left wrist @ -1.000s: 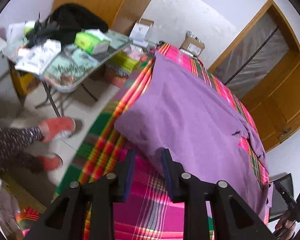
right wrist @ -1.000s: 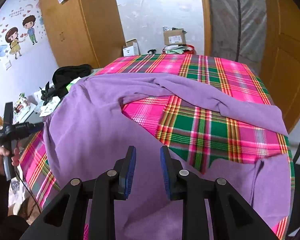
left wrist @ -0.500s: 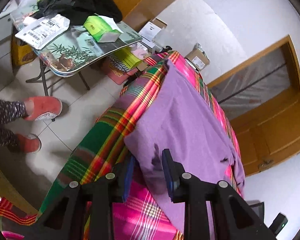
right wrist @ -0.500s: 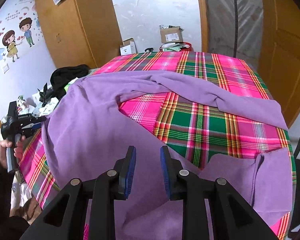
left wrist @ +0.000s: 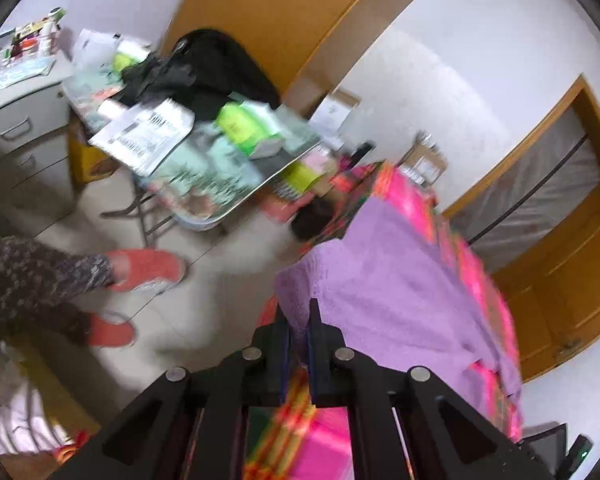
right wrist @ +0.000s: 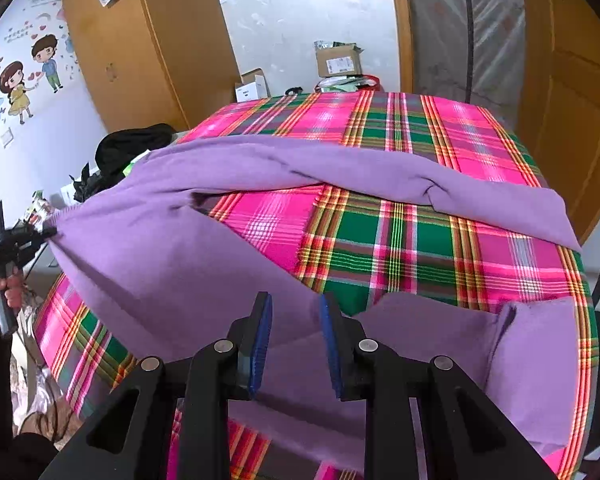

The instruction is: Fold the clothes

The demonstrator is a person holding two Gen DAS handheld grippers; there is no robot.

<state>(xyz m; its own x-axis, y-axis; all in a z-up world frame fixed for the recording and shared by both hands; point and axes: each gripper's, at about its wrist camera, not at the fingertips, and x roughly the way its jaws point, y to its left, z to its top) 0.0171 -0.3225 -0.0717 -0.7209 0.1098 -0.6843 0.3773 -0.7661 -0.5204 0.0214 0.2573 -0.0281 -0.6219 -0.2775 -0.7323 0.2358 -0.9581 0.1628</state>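
A purple garment (right wrist: 160,248) lies spread over a table with a pink and green plaid cloth (right wrist: 420,240). Its long sleeve runs across the far side to the right edge. In the left wrist view my left gripper (left wrist: 298,320) has its jaws closing, nearly together, with the near corner of the purple garment (left wrist: 400,288) pinched between them. The right wrist view shows that left gripper (right wrist: 50,232) at the far left, pulling the corner taut off the table edge. My right gripper (right wrist: 294,320) hovers open above the garment's near part with nothing between its pads.
A cluttered folding table (left wrist: 260,188) with papers, a green box and a black bag stands left of the plaid table. A person's legs in orange shoes (left wrist: 144,268) stand on the floor. Cardboard boxes (right wrist: 338,60), a wardrobe (right wrist: 140,60) and a wooden door (right wrist: 572,120) lie beyond.
The left gripper's jaws went from open around the garment's corner to closed on it, and the gripper swung outward, drawing the corner off the table edge. The right gripper stayed still.
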